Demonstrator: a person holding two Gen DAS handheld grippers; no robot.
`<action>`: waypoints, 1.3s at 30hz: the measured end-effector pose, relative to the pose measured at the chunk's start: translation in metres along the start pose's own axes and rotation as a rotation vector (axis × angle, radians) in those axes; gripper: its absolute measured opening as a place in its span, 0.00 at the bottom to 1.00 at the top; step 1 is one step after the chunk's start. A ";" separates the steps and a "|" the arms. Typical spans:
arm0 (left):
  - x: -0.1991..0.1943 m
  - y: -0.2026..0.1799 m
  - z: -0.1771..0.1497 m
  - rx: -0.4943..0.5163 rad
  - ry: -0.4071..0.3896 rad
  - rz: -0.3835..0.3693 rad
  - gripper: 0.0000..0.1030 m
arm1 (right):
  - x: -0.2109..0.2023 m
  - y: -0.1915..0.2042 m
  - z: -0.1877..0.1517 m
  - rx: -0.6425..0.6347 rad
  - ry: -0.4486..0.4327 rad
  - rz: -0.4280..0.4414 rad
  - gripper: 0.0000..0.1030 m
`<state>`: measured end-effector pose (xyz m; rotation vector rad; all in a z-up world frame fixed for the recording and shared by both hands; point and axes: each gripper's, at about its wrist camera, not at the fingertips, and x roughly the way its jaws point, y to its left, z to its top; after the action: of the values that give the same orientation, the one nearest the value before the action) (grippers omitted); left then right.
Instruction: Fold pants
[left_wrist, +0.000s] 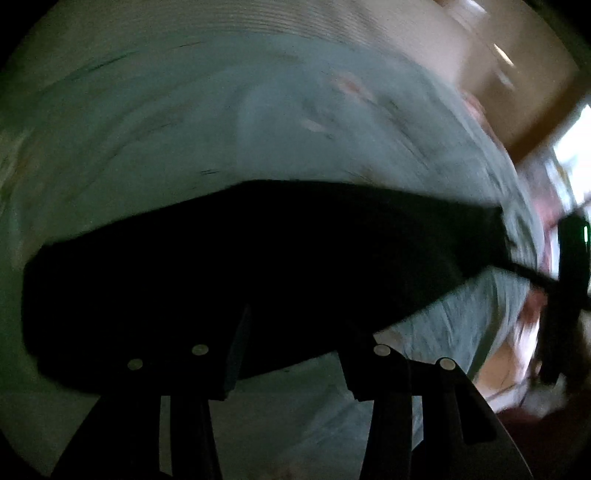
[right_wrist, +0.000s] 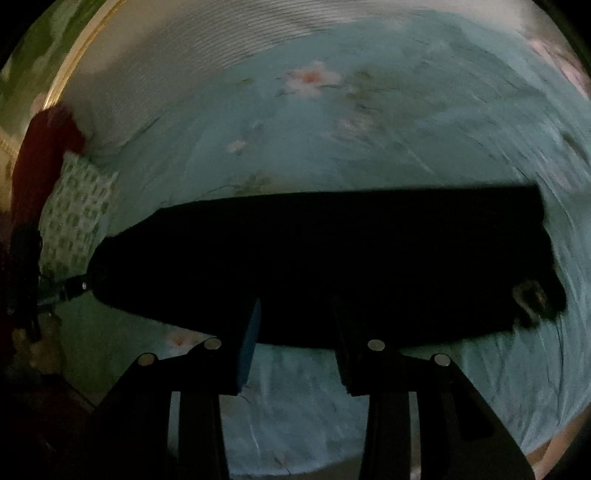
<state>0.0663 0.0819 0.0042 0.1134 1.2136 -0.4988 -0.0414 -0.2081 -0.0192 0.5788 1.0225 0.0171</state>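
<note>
The black pants (left_wrist: 229, 258) lie flat as a long folded band across a light blue floral bedsheet (left_wrist: 184, 129). My left gripper (left_wrist: 291, 332) is open, its fingers just at the near edge of the pants, holding nothing. In the right wrist view the pants (right_wrist: 351, 258) stretch left to right, with a label or waistband detail at the right end (right_wrist: 532, 295). My right gripper (right_wrist: 295, 325) is open at the pants' near edge, empty. The left gripper (right_wrist: 70, 288) shows at the pants' left end, and the right gripper (left_wrist: 569, 273) at the far right of the left view.
A green-patterned pillow (right_wrist: 77, 214) lies at the left of the bed beside a dark red object (right_wrist: 44, 147). A white wall or headboard (right_wrist: 184, 55) runs behind the bed. Beyond the bed's right edge are a brown floor and bright doorway (left_wrist: 569, 147).
</note>
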 end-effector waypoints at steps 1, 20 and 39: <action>0.004 -0.013 -0.001 0.056 0.013 0.006 0.44 | -0.002 -0.007 -0.002 0.026 -0.008 -0.005 0.38; 0.078 -0.067 -0.016 0.553 0.199 0.097 0.42 | -0.004 -0.064 -0.018 0.263 -0.067 -0.032 0.38; 0.069 -0.048 -0.004 0.509 0.181 0.016 0.03 | -0.014 -0.084 -0.008 0.293 -0.140 -0.076 0.06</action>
<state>0.0597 0.0197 -0.0520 0.6125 1.2375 -0.7886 -0.0764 -0.2797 -0.0505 0.7956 0.9155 -0.2411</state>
